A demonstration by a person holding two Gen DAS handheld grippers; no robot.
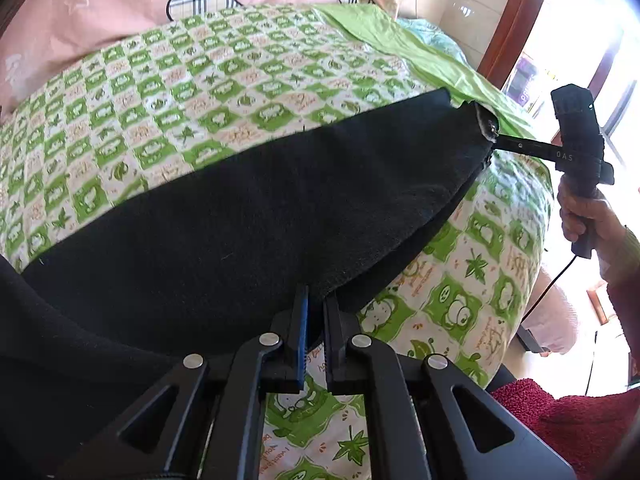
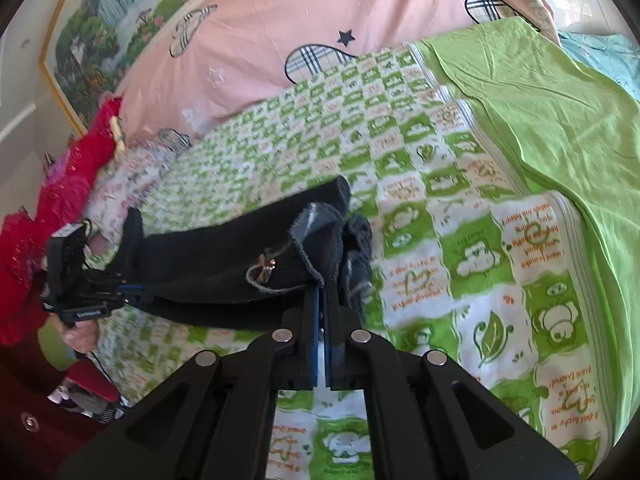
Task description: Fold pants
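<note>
Left wrist view: black fabric pants [image 1: 248, 216] stretched above the green-checked bedsheet [image 1: 168, 92], left edge cut off. Left gripper [image 1: 314, 300] clamps the near hem; right gripper [image 1: 496, 136] pinches the far end, its fingertips hidden by cloth.

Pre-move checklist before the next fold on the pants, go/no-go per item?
1. Left gripper shut on the black pants: ok.
2. Right gripper shut on the waist end, by the zipper pull: ok.
3. Pants held stretched between both grippers, little sag: ok.
4. Layers aligned along the held edge: cannot tell, the waist end is bunched.
5. Landing area on the green patterned sheet free of objects: ok.
6. Right gripper's cable clear of the fabric: ok.
</note>
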